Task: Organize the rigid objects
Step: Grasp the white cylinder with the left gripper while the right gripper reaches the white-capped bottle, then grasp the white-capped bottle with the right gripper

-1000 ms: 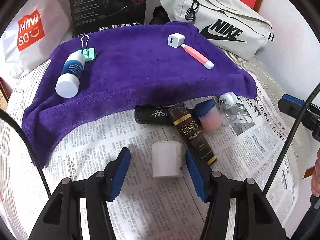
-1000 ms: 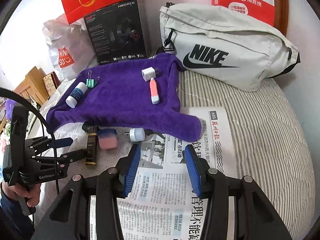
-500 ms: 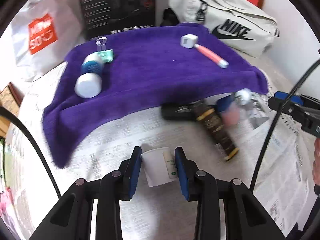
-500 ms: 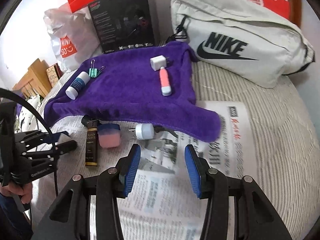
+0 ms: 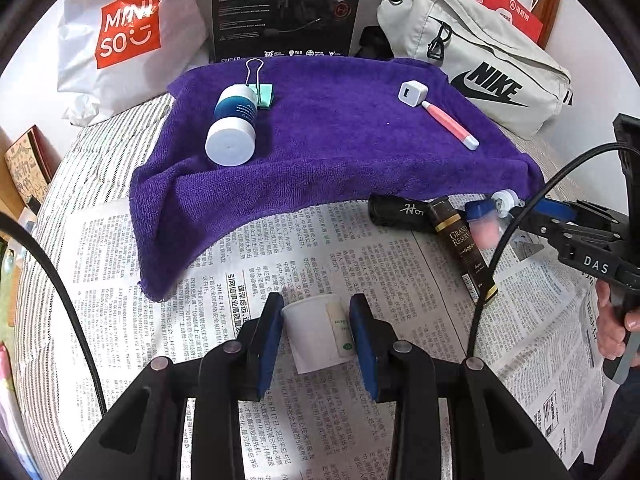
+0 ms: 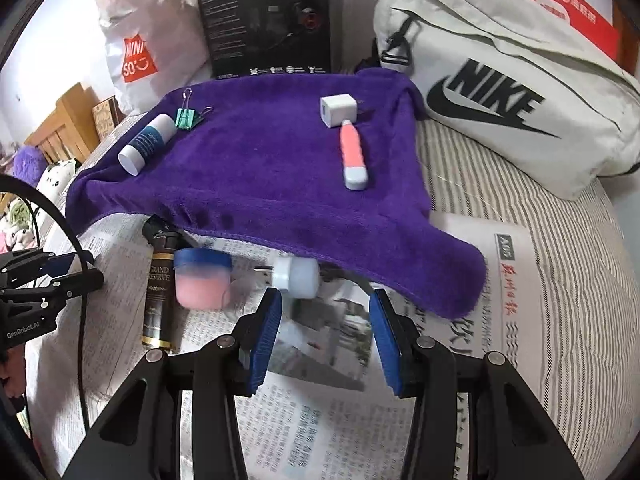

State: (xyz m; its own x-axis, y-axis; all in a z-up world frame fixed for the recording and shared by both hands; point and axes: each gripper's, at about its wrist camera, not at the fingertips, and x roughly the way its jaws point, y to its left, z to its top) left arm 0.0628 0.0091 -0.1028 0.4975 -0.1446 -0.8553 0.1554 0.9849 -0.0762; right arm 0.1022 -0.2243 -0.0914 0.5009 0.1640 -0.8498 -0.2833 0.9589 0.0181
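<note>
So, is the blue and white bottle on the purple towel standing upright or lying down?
Lying down. The blue and white bottle rests on its side on the purple towel, flat white end toward the camera, beside the green binder clip.

Right gripper [image 6: 325, 334] over newspaper [image 6: 320, 420]
Blue pads parted, nothing between them; round white plug [image 6: 296, 276] lies just ahead.

Between your two grippers the newspaper [image 5: 280, 256] lies open. Ahead of your right fingers [image 6: 266, 332], the white plug [image 6: 298, 278], pink jar [image 6: 202, 280] and brown box [image 6: 158, 296] crowd the purple towel [image 6: 260, 184] edge. The towel's middle is bare.
</note>
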